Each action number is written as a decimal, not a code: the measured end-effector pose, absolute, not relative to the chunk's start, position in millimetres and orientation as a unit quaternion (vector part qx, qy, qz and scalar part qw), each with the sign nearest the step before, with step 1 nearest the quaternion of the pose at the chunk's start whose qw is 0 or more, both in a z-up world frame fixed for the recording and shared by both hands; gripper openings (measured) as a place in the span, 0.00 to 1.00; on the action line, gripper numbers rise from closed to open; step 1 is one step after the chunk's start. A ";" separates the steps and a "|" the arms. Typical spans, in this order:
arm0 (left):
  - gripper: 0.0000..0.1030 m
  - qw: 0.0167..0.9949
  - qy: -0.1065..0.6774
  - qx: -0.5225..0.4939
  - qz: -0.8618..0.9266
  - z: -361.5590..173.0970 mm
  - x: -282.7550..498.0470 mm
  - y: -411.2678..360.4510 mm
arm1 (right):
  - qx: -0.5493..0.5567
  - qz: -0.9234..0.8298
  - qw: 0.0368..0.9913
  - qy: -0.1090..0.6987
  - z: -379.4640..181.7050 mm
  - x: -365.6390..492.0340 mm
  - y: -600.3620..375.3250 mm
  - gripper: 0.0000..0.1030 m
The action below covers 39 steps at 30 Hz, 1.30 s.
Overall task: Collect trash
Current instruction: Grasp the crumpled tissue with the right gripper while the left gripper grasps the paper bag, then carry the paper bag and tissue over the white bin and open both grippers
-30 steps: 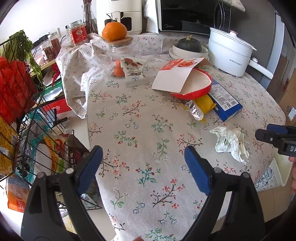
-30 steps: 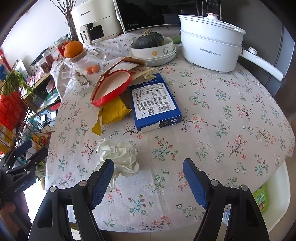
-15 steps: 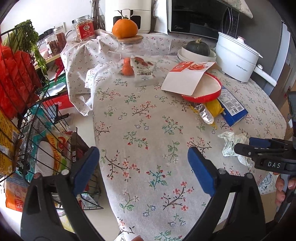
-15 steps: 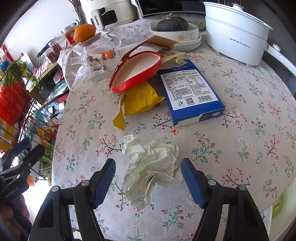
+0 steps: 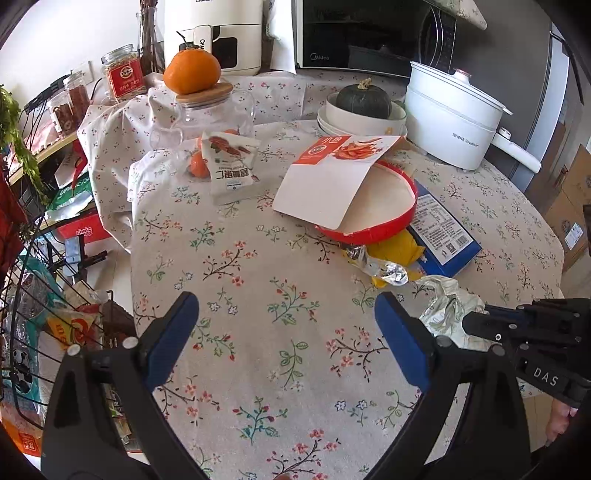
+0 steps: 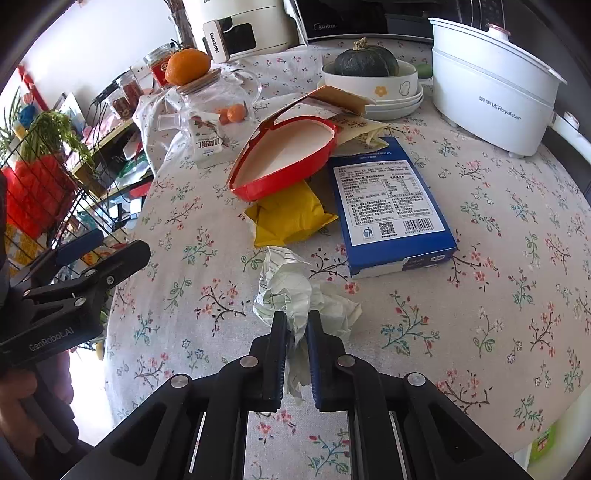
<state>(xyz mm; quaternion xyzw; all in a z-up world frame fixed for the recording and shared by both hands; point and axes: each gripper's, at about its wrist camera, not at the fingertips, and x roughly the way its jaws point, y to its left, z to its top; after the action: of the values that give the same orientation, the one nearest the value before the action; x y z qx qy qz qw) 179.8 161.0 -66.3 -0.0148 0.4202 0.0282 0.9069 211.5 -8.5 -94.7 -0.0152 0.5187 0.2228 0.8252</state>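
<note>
One crumpled tissue [image 6: 295,291] clenched in right tool [image 6: 296,325]; left tool [image 5: 284,317] spread wide, 1 blue box [image 6: 391,206] nearby.

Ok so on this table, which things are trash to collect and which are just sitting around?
Trash:
crumpled paper, pinched in the right gripper
yellow wrapper
red paper tray
blue box, probably

Just sitting around:
white electric pot
green squash in its bowl
orange on the glass jar

A home kitchen — microwave [image 5: 373,33], electric pot [image 6: 491,85], floral-clothed table [image 5: 258,295].
</note>
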 end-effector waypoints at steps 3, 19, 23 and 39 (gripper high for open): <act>0.93 0.911 0.411 -0.021 0.016 -64.0 192.2 154.9 | -0.010 0.228 0.826 0.514 -87.5 211.7 -18.4 0.11; 0.46 0.916 0.401 -0.011 0.033 -80.7 267.5 109.7 | 0.004 0.192 0.847 0.496 -68.1 220.9 -88.4 0.11; 0.17 0.913 0.405 -0.018 0.052 -85.8 274.8 115.6 | 0.008 0.172 0.850 0.497 -70.5 227.8 -106.6 0.11; 0.00 0.948 0.303 -0.043 0.089 -27.3 244.6 125.5 | 0.037 0.136 0.873 0.467 -48.7 229.1 -144.6 0.10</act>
<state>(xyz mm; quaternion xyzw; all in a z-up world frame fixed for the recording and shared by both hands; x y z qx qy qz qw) 244.6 125.5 -27.3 -0.0434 0.3029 0.0885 0.9479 229.1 -144.6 -48.7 0.0368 0.4672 0.1359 0.8729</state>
